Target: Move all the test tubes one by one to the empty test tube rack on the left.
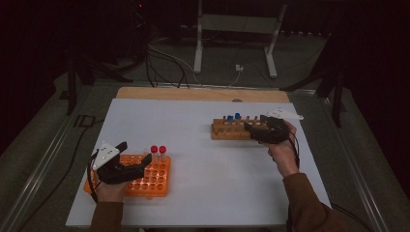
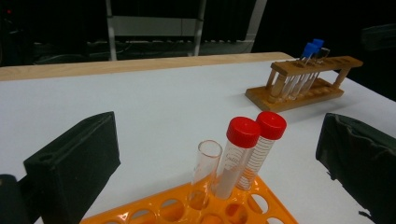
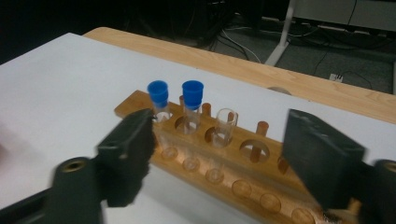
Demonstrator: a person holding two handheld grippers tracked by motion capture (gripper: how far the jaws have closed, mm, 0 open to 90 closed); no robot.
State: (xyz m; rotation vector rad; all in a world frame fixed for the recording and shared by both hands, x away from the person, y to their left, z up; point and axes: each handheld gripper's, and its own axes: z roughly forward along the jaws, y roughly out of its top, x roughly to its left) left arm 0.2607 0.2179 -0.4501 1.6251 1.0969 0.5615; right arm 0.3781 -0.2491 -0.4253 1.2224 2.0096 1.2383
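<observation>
An orange tube rack [image 1: 153, 180] lies at the front left of the white mat. It holds two red-capped tubes [image 1: 158, 151] and one uncapped clear tube [image 2: 205, 161] beside them. My left gripper [image 1: 135, 154] hovers open over this rack, its jaws wide on either side of the red-capped tubes [image 2: 254, 140] without touching. At the right back stands a wooden rack [image 1: 227, 130] with two blue-capped tubes [image 1: 234, 117] and an uncapped clear tube [image 3: 225, 126]. My right gripper [image 1: 251, 130] is open at the wooden rack [image 3: 252, 186], with the blue-capped tubes [image 3: 175, 95] just beyond its left jaw.
The white mat [image 1: 193, 140] covers a wooden table whose far edge [image 1: 193, 93] shows bare. Metal rails [image 1: 43, 164] run along both sides. On the floor behind are cables [image 1: 164, 63] and a stand's white legs [image 1: 270, 58].
</observation>
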